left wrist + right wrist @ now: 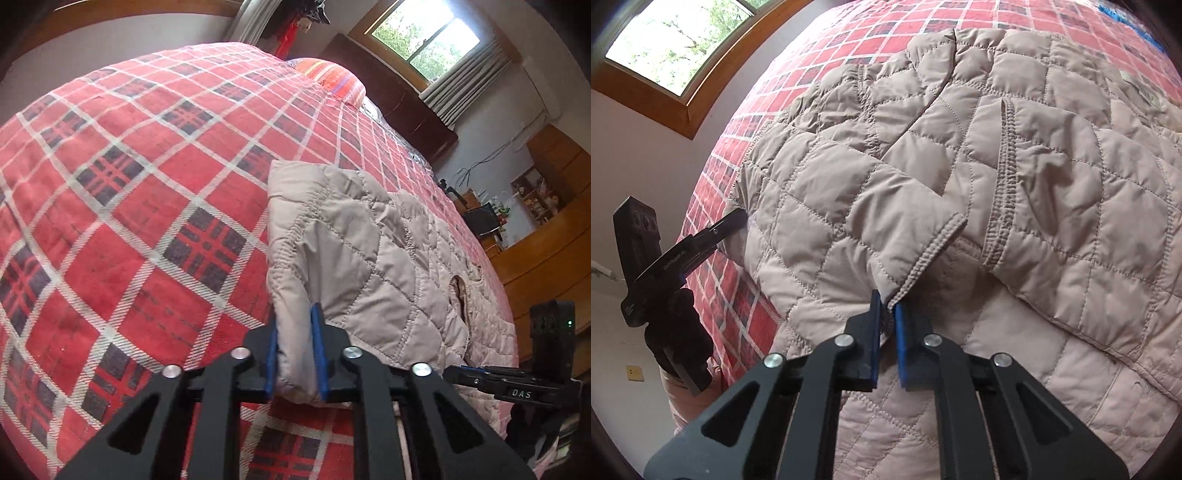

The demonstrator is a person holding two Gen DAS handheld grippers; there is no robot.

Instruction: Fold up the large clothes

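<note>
Left hand-held gripper [297,350] comes first: its blue pads are closed around a thick, rolled edge of the quilted beige jacket [369,258], and the padding bulges between them, so the jaws stand partly apart only because of the bulk they pinch. In the right wrist view this same tool shows at the far left edge of the garment [731,221], gripping where the fabric meets the bedspread. Holding that outer edge likely keeps the jacket anchored and taut while the other side is worked.

Moving right, the right hand-held gripper [886,325] has its pads nearly together on the ribbed cuff of a sleeve [923,254] that lies across the jacket's body. A thin hem needs little opening, which explains the narrow gap. Gripping the cuff suggests the sleeve is being laid inward over the torso, an early fold step, I judge.

The jacket lies spread on a bed covered by a red plaid blanket [129,184], near the bed's near edge. Beyond it sit a striped pillow [332,77] and a dark headboard [391,99]. A window [424,33] with pale curtains lights the room, and wooden furniture [546,258] stands at the far right.
</note>
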